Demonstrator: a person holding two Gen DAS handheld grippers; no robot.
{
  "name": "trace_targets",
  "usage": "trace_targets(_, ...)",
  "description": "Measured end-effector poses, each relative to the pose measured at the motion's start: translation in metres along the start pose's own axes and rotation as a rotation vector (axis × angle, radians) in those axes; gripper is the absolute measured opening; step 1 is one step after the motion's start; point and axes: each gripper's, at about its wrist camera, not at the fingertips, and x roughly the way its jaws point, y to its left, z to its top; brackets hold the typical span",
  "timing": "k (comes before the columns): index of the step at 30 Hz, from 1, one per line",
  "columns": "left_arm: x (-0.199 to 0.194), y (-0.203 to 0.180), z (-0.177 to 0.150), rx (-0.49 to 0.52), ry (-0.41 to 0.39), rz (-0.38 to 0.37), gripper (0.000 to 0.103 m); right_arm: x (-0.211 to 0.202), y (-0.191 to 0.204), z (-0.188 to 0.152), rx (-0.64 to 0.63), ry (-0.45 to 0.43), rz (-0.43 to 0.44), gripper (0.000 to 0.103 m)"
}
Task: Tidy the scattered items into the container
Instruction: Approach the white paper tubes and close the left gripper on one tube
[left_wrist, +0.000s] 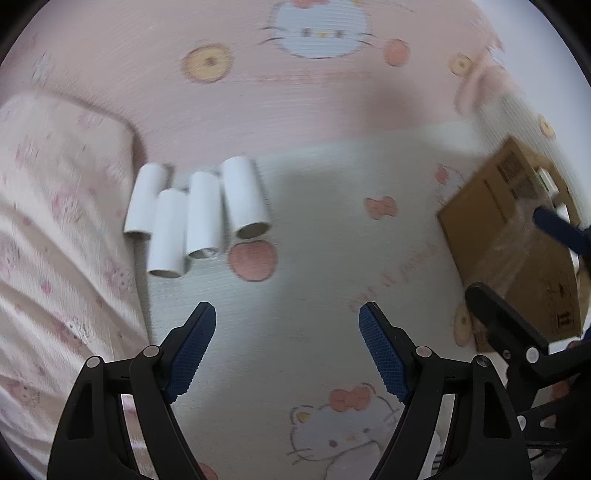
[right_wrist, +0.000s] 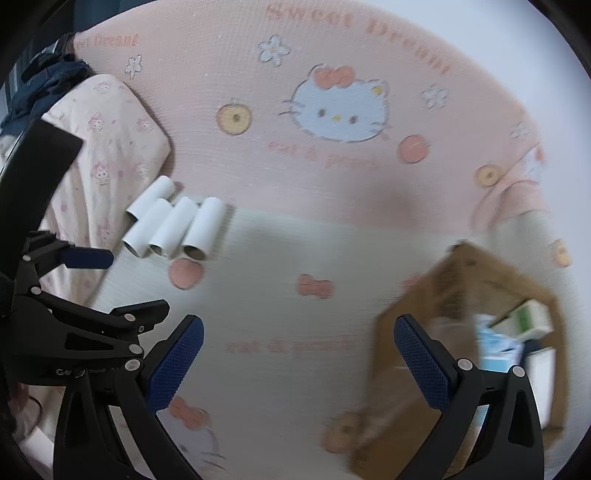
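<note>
Left tool (left_wrist: 287, 314) seen with jaws spread wide, nothing between pads, aimed down at printed sheet (left_wrist: 314, 229). Right tool (right_wrist: 298, 328) likewise released and empty. 4 white tubes (left_wrist: 195, 214) laid side by side in row on sheet, touching, just beside pink pillow (left_wrist: 55, 206), ahead and left of left tool; same tubes (right_wrist: 173, 229) seen from right wrist, far left. Cardboard box (left_wrist: 509, 236) placed at right, well apart from tubes; in right view box (right_wrist: 461, 295) blurred, small packages seen inside.
</note>
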Motion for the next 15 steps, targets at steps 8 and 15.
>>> trace_targets(8, 0.031, 0.053, -0.001, -0.186, -0.075, -0.186, 0.078, 0.038, 0.028, -0.008, 0.043, -0.157, 0.054, 0.103)
trace_targets(15, 0.061, 0.067, 0.020, -0.252, -0.077, -0.242, 0.044, 0.094, 0.039, -0.024, 0.102, -0.163, 0.107, 0.103)
